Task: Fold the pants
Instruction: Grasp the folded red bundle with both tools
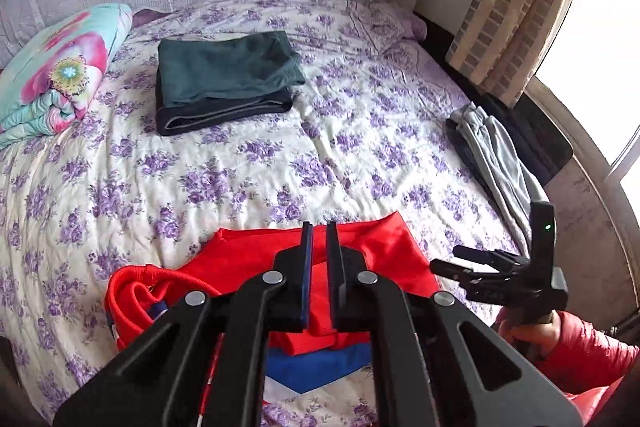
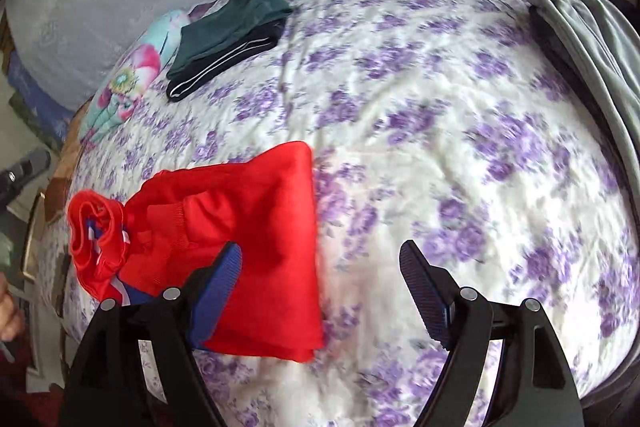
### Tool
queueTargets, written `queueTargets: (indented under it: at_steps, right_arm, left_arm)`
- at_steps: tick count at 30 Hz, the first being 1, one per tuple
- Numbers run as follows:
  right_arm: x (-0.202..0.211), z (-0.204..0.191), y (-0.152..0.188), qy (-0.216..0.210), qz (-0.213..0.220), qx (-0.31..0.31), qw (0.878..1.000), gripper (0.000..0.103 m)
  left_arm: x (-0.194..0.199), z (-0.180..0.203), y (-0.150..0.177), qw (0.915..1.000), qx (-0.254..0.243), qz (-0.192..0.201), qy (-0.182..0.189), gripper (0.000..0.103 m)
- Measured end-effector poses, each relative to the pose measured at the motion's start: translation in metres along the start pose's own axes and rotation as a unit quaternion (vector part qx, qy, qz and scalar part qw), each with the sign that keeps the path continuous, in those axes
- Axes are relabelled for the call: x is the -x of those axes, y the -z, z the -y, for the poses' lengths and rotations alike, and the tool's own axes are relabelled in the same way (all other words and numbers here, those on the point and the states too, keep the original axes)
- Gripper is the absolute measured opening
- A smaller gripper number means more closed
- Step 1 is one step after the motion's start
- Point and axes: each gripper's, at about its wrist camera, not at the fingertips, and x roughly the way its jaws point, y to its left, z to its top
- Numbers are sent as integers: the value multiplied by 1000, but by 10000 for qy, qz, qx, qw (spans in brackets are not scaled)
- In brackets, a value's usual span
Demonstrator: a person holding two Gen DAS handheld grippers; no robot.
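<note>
Red knit pants with blue-and-white trim (image 2: 240, 227) lay folded at near edge of purple-flowered bedspread (image 1: 280, 163). Left gripper (image 1: 319, 231) pressed together, empty; right gripper (image 2: 320, 259) spread, empty. Remaining, seemingly: transfer onto dark green and black folded stack (image 1: 224, 83).

The right gripper (image 2: 320, 267) hangs over the floral bedsheet (image 2: 420, 115) with jaws spread and nothing between them; red pants (image 2: 248, 235) lie folded under its left finger; a dark folded stack (image 2: 232, 31) sits well beyond — grey garments (image 2: 592, 39) at the right edge.
</note>
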Motion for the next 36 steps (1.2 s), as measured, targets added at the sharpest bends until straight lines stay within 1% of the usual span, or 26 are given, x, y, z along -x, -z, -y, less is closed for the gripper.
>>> queueTargets:
  at_steps: [1,2,3,5,7,9,10,11,12,13,16,19,21,23,24,25,26,28,29,30,31,32,34,36]
  right_arm:
    - [4,7,2,-53,32,-112,9999,82]
    - [7,11,3,-100,58,-162,9998,82]
    - [8,12,5,-144,68,-156,9998,82]
    - [2,5,5,-213,-1,-58,9998,82]
    - [-6,-7,2,-364,-72,17,9993,82]
    - [-14,-30,-4,-655,-108,158,9977,82]
    - [-15,-43,-7,-799,-137,271,9963,82]
    - [-18,-58,-9,-973,-183,398,9943,82]
    - [-23,-76,-11,-1215,-270,513,9909,82]
    - [-28,-94,-12,-1472,-398,617,9864,83]
    - [-54,-148,-12,-2106,-906,952,9687,89]
    - [-81,-192,-14,-2369,-1249,1042,9578,91]
    - [-103,-213,-18,-2528,-1546,825,9515,95]
    - [-121,-232,-17,-2687,-1955,526,9417,96]
    - [-127,-244,-15,-2779,-2113,495,9358,96]
    - [-127,-255,-12,-2750,-2138,607,9354,96]
    - [-125,-270,-9,-2619,-2057,848,9391,97]
    - [-120,-295,-2,-2379,-1889,1445,9417,97]
    - [-120,-308,3,-2156,-1816,1788,9427,97]
    - [-120,-319,8,-1853,-1741,2159,9427,96]
    - [-120,-323,10,-1712,-1661,2368,9418,82]
    - [-120,-322,12,-1707,-1596,2408,9420,61]
    - [-118,-314,9,-1938,-1648,2130,9433,30]
    - [-106,-304,3,-2080,-1541,2006,9449,27]
  left_arm:
    - [-4,-6,3,9998,198,-68,42,6]
    - [-4,-15,7,9991,407,-88,-42,8]
    - [-2,-25,12,9980,583,-74,-235,8]
    - [7,-45,24,9938,821,-104,-744,27]
    - [23,-66,37,9885,1031,-18,-1107,34]
    - [43,-79,48,9828,1160,95,-1433,45]
    - [51,-84,52,9791,1190,156,-1640,60]
    - [57,-90,59,9742,1235,226,-1877,70]
    - [62,-95,63,9700,1313,256,-2028,71]
    - [64,-101,68,9683,1416,222,-2048,71]
    - [64,-119,83,9649,1782,74,-1929,71]
    - [58,-131,103,9612,1934,-118,-1964,71]
    - [54,-138,115,9595,1972,-290,-1990,71]
    - [51,-145,127,9582,2053,-424,-1946,71]
    - [52,-148,131,9569,2099,-454,-1955,71]
    - [52,-151,136,9557,2141,-480,-1964,71]
    - [53,-154,139,9547,2186,-484,-1959,71]
    - [57,-159,145,9531,2281,-463,-1934,71]
    - [58,-162,146,9524,2327,-458,-1915,71]
    - [58,-164,148,9520,2360,-459,-1893,71]
    - [58,-166,148,9518,2386,-469,-1868,71]
    - [58,-168,149,9516,2409,-477,-1848,71]
    - [57,-172,149,9511,2449,-491,-1819,71]
    - [54,-175,149,9505,2488,-520,-1789,71]
